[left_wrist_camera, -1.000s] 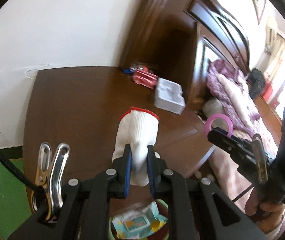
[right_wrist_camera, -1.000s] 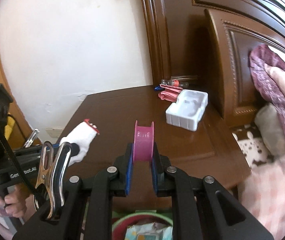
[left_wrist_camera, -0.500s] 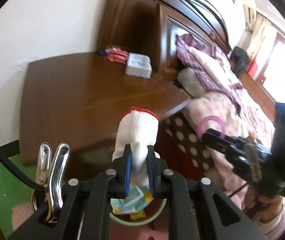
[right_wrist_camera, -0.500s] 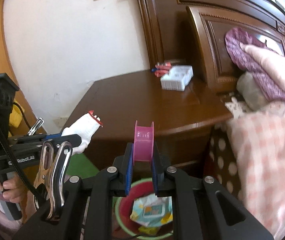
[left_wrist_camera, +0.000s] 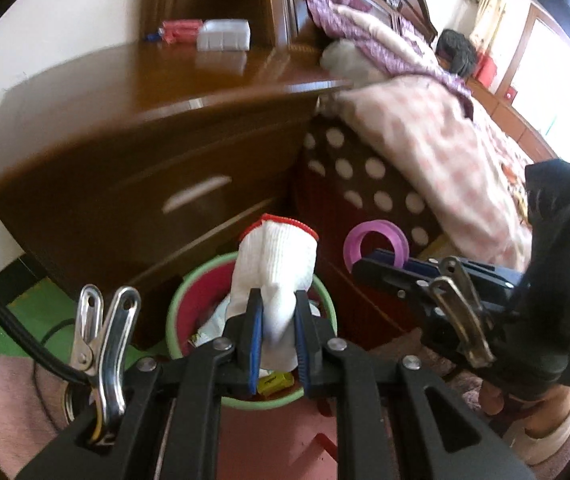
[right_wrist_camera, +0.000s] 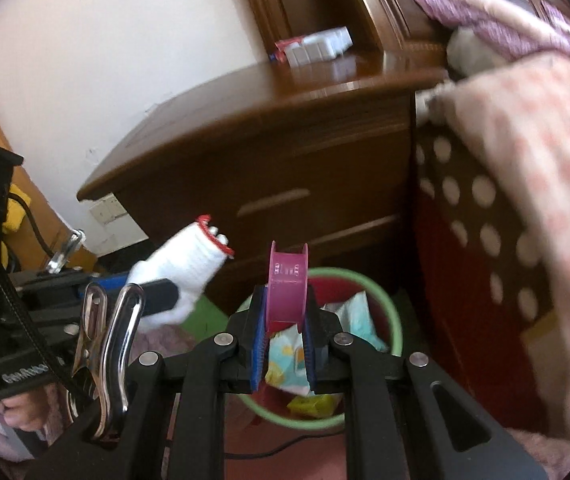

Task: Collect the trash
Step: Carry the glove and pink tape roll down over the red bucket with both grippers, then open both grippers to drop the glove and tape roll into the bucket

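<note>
My left gripper (left_wrist_camera: 277, 320) is shut on a white knit glove (left_wrist_camera: 275, 268) with a red cuff, held above a green-rimmed red trash bin (left_wrist_camera: 181, 304) on the floor. In the right wrist view my right gripper (right_wrist_camera: 284, 322) is shut on a pink tape spool (right_wrist_camera: 287, 280), which hangs over the same bin (right_wrist_camera: 385, 300), full of wrappers. The glove (right_wrist_camera: 181, 272) shows at the left of that view. In the left wrist view the spool (left_wrist_camera: 375, 242) and right gripper (left_wrist_camera: 381, 270) sit at the right.
A dark wooden nightstand (left_wrist_camera: 133, 128) with drawers stands behind the bin, carrying a white plastic tray (left_wrist_camera: 225, 34) and red packets (left_wrist_camera: 179, 30). A bed with pink bedding (left_wrist_camera: 425, 128) lies to the right. A wall socket (right_wrist_camera: 107, 208) is low on the white wall.
Both grippers have dropped from above the nightstand top to in front of its drawers and now hang over the bin. The glove and the spool stayed gripped throughout.
</note>
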The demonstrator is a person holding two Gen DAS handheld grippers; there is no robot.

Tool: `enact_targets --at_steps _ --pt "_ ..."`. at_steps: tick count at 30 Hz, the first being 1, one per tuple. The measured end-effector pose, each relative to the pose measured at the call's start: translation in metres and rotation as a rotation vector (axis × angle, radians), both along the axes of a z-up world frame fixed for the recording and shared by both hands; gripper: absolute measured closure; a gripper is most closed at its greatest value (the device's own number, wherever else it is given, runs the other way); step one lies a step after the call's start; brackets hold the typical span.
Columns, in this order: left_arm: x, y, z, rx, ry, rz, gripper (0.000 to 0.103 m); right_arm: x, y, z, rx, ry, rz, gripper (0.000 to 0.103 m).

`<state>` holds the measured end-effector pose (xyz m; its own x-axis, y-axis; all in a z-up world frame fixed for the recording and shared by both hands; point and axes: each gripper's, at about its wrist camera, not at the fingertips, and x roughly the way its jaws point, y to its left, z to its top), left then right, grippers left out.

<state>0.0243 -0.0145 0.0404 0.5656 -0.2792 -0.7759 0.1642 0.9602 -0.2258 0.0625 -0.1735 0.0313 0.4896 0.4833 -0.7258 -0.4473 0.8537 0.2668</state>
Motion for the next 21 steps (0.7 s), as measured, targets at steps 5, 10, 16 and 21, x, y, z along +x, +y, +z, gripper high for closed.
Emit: enact_targets --at_steps 5,10,16,21 --pt "0.011 -0.01 -0.028 0.001 0.03 -0.012 0.088 -0.002 -0.002 -0.013 -0.027 0.007 -0.008 0.087" --pt "0.027 -0.019 -0.06 0.015 0.092 -0.027 0.088 0.0 -0.003 -0.027 -0.02 0.038 -0.01 0.086" --pt "0.039 -0.019 -0.09 0.027 0.153 -0.025 0.087 0.006 -0.001 -0.041 -0.017 0.086 -0.01 0.086" --pt "0.043 -0.018 -0.103 0.03 0.173 -0.026 0.085 0.01 -0.004 -0.05 -0.01 0.127 -0.024 0.086"
